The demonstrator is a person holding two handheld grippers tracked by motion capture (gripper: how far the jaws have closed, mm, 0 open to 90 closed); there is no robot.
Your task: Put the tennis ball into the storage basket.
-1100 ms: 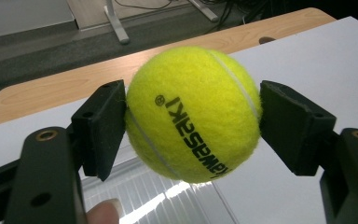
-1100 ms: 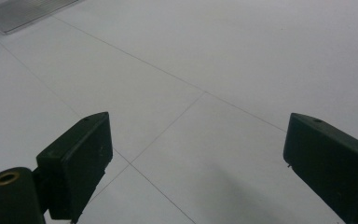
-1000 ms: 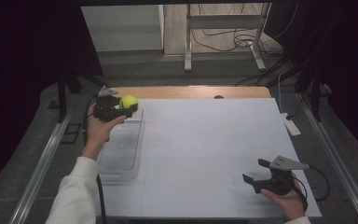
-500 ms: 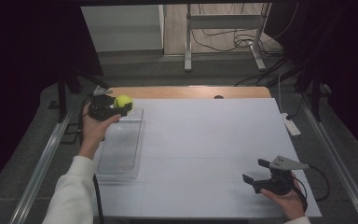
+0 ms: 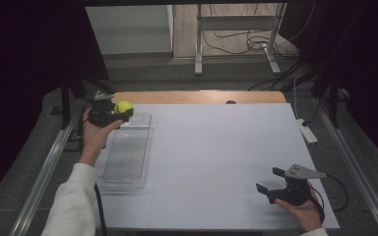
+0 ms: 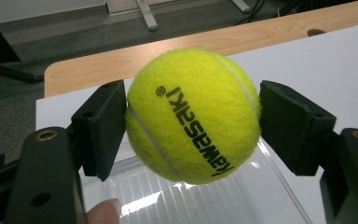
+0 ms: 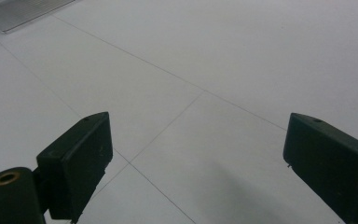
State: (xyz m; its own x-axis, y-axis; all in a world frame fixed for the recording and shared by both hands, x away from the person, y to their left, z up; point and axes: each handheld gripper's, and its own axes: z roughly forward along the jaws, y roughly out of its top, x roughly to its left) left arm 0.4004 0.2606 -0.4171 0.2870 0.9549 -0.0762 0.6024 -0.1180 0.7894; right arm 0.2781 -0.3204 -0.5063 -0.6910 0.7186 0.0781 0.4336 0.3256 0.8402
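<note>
Yellow-green felt covers the tennis ball (image 6: 193,114), fuzzy all over, with a pale curved seam running across its lower left and black lettering printed down its front, seen upside down in the left gripper view beside a small ringed mark. The left gripper (image 5: 114,114) holds the ball: its two black fingers (image 6: 100,126) press against the ball's opposite sides, and the ball bulges out above and below them.

Taking the clear plastic tray (image 5: 126,156) as the landmark, the ball hangs over the tray's far end, near its far rim, held above it and not touching it. In the left gripper view the tray's ribbed, see-through floor (image 6: 168,198) shows directly below the ball. The tray lies lengthwise on the white table (image 5: 216,147), close to the table's left edge.

The right gripper (image 5: 271,182) rests well apart from the tray, by the table's near right corner, in the person's right hand (image 5: 302,209). Its fingers (image 7: 77,156) stand wide apart, with bare white table between them.
</note>
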